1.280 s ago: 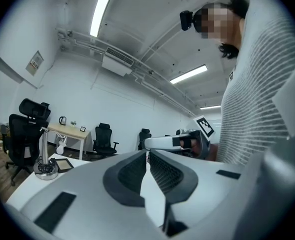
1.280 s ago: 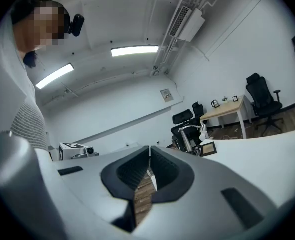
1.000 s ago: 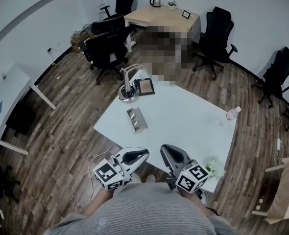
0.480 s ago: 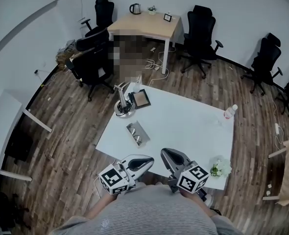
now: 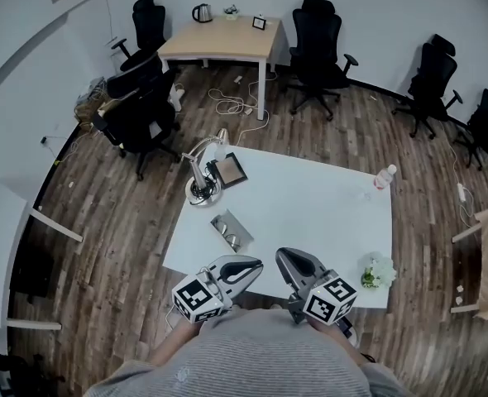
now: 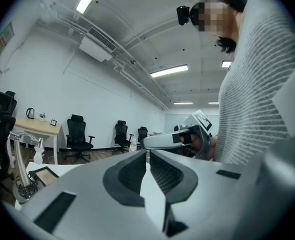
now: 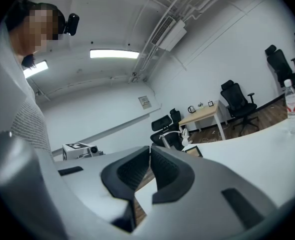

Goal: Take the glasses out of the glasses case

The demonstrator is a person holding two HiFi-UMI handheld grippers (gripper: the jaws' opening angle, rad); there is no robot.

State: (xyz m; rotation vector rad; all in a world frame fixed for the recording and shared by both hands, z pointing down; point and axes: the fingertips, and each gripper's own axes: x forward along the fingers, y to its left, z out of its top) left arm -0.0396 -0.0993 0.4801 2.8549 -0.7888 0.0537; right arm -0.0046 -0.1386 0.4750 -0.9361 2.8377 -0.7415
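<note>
The glasses case [image 5: 230, 231] lies open on the white table [image 5: 310, 205], near its left front edge; it is grey and something shiny lies inside. My left gripper [image 5: 251, 265] hovers at the table's near edge, just below the case, with its jaws shut and nothing between them. To its right my right gripper [image 5: 288, 258] is held level, also shut and empty. In the left gripper view the closed pads [image 6: 157, 170] point across the table toward the right gripper [image 6: 162, 140]. The right gripper view shows its shut pads [image 7: 163, 170] and the left gripper's marker cube [image 7: 76, 149].
At the table's far left stand a desk lamp [image 5: 198, 172] and a small picture frame [image 5: 229, 169]. A water bottle [image 5: 383, 177] is at the far right and a flower bunch [image 5: 375, 271] at the near right corner. Black office chairs [image 5: 136, 118] and a wooden desk [image 5: 219, 38] stand beyond.
Both grippers have drifted a little to the right along the table's near edge, still shut. The head view has swung, so the table and room sit lower and further left.
</note>
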